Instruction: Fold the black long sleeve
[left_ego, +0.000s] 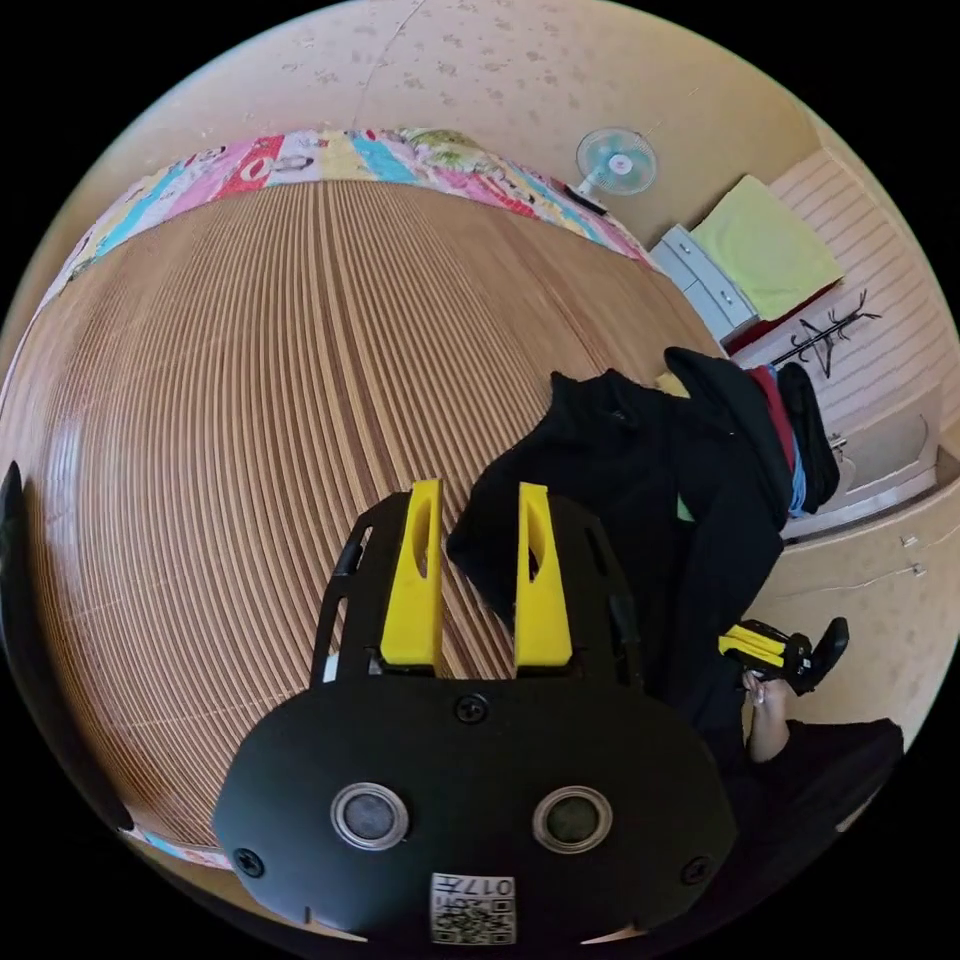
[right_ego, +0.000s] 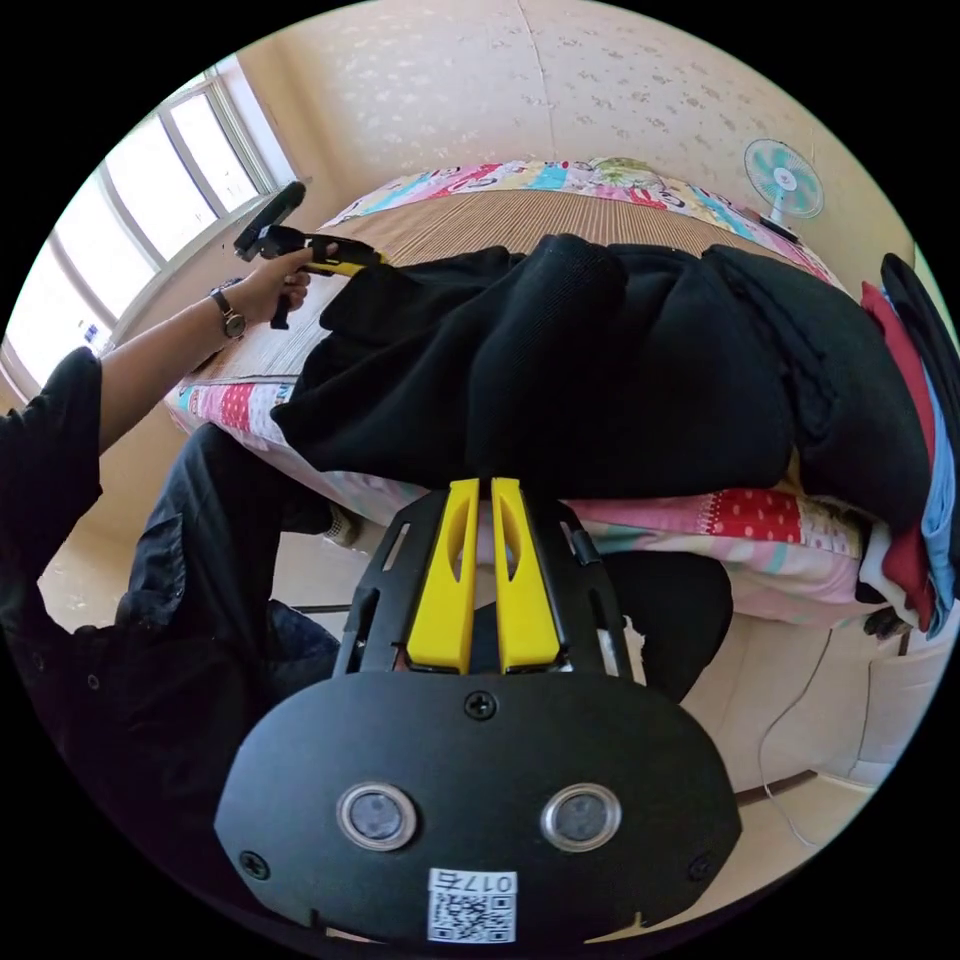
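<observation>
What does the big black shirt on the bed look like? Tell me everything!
The black long sleeve is soft, thick-looking cloth, all black, lying bunched and rumpled across the edge of the bed's striped mat. One end hangs a little over the patchwork quilt. The right gripper is closed on its near edge, and the left gripper is at a corner with its jaws apart. Beside it sits a pile of other clothes.
</observation>
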